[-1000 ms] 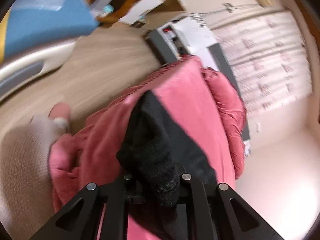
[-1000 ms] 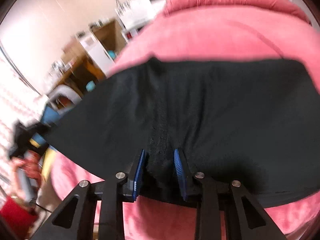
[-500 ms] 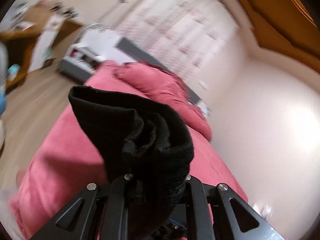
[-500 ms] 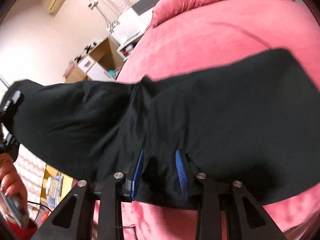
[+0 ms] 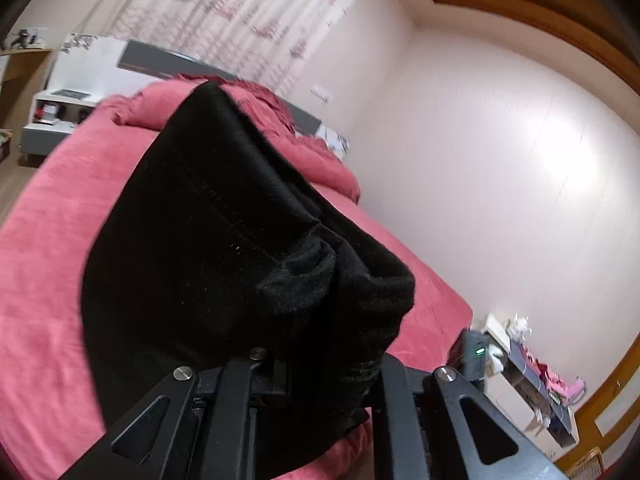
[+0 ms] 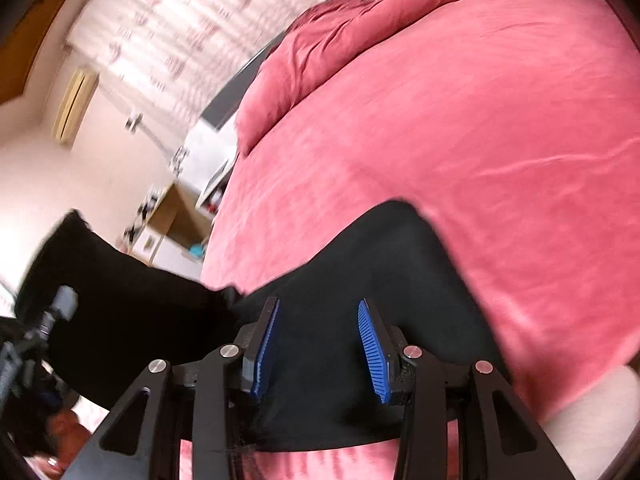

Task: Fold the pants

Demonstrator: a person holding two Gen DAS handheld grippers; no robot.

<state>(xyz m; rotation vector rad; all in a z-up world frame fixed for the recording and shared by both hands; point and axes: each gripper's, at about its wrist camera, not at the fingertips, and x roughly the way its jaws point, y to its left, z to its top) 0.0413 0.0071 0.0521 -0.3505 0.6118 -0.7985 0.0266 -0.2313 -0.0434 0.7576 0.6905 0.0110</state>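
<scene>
Since a second ago the left gripper (image 5: 320,364) has swung up from the floor side of the bed (image 5: 52,208) and now looks along it toward the pillows (image 5: 320,160) and curtain (image 5: 248,12), while the right gripper (image 6: 318,344) has just been spreading its fingers, which a second ago pinched a fold of the pants (image 6: 360,280). In the left wrist view the pants (image 5: 224,240), black and thick, bunch in a heavy roll over the left gripper, whose fingers are closed tight on the cloth; their tips are buried under it. In the right wrist view the blue pads (image 6: 266,344) stand apart with black cloth lying between and below them, and neither pad clearly presses on it. From there the pants stretch away to the left edge of that view, lifted clear of the bed (image 6: 460,120), toward the blurred left gripper (image 6: 36,336) and the person's hand (image 6: 60,436) below it; the near part of the garment lies over the pink cover at the bed's near edge. A crumpled pink duvet (image 6: 340,40) is heaped at the head of the bed. Against the far wall in the left wrist view stand a white nightstand (image 5: 52,116) and, at lower right, a low shelf (image 5: 532,384) with small items on it.
</scene>
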